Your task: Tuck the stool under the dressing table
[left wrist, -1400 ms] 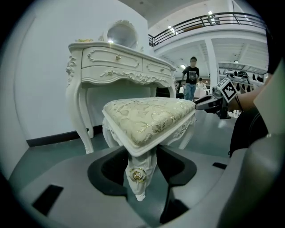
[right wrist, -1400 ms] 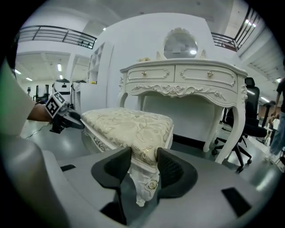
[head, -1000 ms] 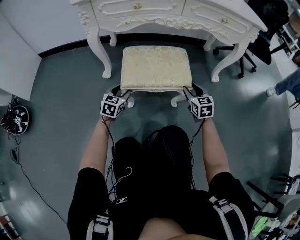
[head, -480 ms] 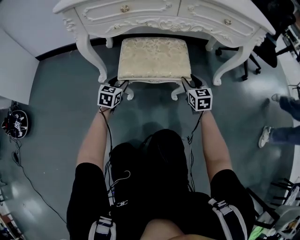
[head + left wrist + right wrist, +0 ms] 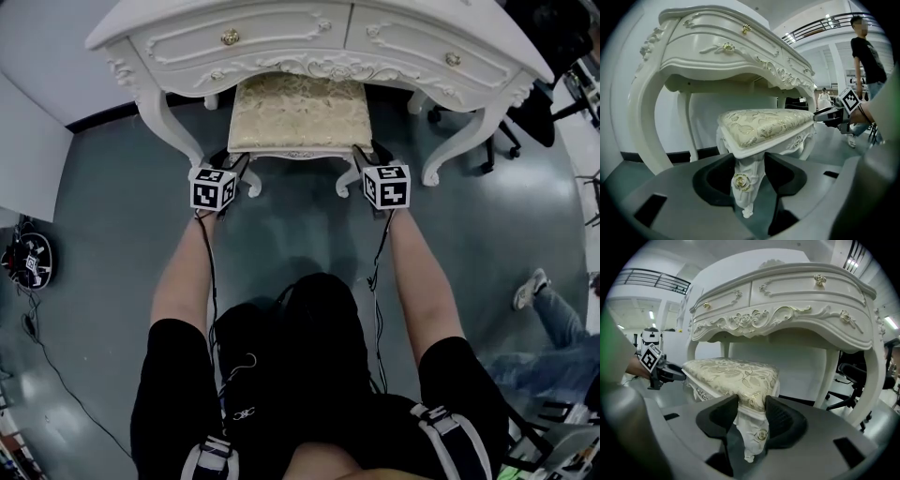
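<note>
Left gripper (image 5: pixel 238 162) and right gripper (image 5: pixel 362 156) clamp wide-set fingers on the stool's (image 5: pixel 300 114) 2 front legs, to guide it squarely under the dressing table (image 5: pixel 281 42).

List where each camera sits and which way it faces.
Head view: on the person's head, looking steeply down at stool and dressing table; arms show.
Left gripper view: on left claw, looking along jaws shut on a stool leg; right claw shows.
Right gripper view: on right claw, jaws shut on the other front leg; left claw shows.
All share the stool.
</note>
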Demonstrator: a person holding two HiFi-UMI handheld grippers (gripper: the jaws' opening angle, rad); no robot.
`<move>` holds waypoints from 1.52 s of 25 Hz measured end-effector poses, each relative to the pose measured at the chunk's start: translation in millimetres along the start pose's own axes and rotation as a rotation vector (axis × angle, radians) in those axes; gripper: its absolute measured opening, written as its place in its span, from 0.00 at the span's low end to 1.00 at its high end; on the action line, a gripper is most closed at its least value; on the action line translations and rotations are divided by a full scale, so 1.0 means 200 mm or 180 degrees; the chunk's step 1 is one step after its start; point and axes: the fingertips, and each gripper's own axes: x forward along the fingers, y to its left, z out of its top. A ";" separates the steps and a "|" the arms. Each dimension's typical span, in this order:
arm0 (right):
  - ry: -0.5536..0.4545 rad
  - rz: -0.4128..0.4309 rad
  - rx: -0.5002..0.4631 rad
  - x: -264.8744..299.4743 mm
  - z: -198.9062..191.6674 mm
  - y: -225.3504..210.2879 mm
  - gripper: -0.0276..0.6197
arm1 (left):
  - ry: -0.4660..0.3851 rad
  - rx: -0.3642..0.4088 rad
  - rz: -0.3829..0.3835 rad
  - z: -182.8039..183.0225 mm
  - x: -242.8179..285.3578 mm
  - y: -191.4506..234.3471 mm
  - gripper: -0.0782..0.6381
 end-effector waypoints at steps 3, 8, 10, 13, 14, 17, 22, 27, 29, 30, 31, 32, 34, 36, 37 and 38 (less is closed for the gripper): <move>0.0011 -0.0010 0.0021 0.08 0.04 -0.04 0.36 | 0.0038 -0.0159 0.0079 0.04 0.07 0.05 0.41; 0.0108 -0.0057 0.0041 0.19 0.09 -0.09 0.36 | 0.0086 -0.0292 0.0264 0.08 0.16 0.12 0.40; 0.0149 -0.0097 0.0076 0.22 0.10 -0.11 0.36 | 0.0104 -0.0287 0.0316 0.09 0.18 0.12 0.40; 0.0214 -0.0163 0.0155 0.24 0.10 -0.14 0.36 | 0.0021 -0.0497 0.0368 0.11 0.17 0.11 0.35; 0.0235 -0.0168 0.0177 0.24 0.10 -0.14 0.36 | -0.0019 -0.0602 0.0368 0.11 0.16 0.12 0.29; 0.0215 -0.0179 0.0281 0.21 0.12 -0.13 0.36 | -0.0008 -0.0530 0.0293 0.09 0.10 0.08 0.24; -0.0352 -0.0317 0.0476 -0.02 0.21 -0.05 0.27 | -0.0316 -0.0417 0.0173 0.17 -0.13 -0.05 0.25; -0.1073 -0.0325 0.0345 -0.41 0.45 0.25 0.06 | -0.0784 -0.0242 0.0351 0.35 -0.51 -0.15 0.15; -0.1233 -0.0287 0.0247 -0.54 0.56 0.38 0.06 | -0.0881 -0.0091 0.0415 0.43 -0.66 -0.22 0.14; -0.1295 -0.0273 0.0193 -0.61 0.62 0.44 0.06 | -0.0913 -0.0055 0.0405 0.48 -0.74 -0.26 0.14; -0.1346 -0.0261 0.0150 -0.68 0.70 0.49 0.06 | -0.0940 -0.0048 0.0377 0.54 -0.82 -0.31 0.14; -0.1384 -0.0251 0.0129 -0.76 0.78 0.53 0.06 | -0.0968 -0.0071 0.0346 0.62 -0.91 -0.36 0.14; -0.1416 -0.0231 0.0152 -0.93 0.97 0.60 0.06 | -0.1025 -0.0187 0.0293 0.82 -1.12 -0.43 0.13; -0.1394 -0.0212 0.0219 -1.12 1.18 0.65 0.06 | -0.1036 -0.0186 0.0289 1.06 -1.35 -0.49 0.13; -0.1369 -0.0211 0.0273 -1.23 1.29 0.66 0.06 | -0.1005 -0.0098 0.0323 1.18 -1.47 -0.51 0.13; -0.1340 -0.0218 0.0339 -1.34 1.41 0.66 0.06 | -0.0957 -0.0003 0.0371 1.30 -1.59 -0.53 0.13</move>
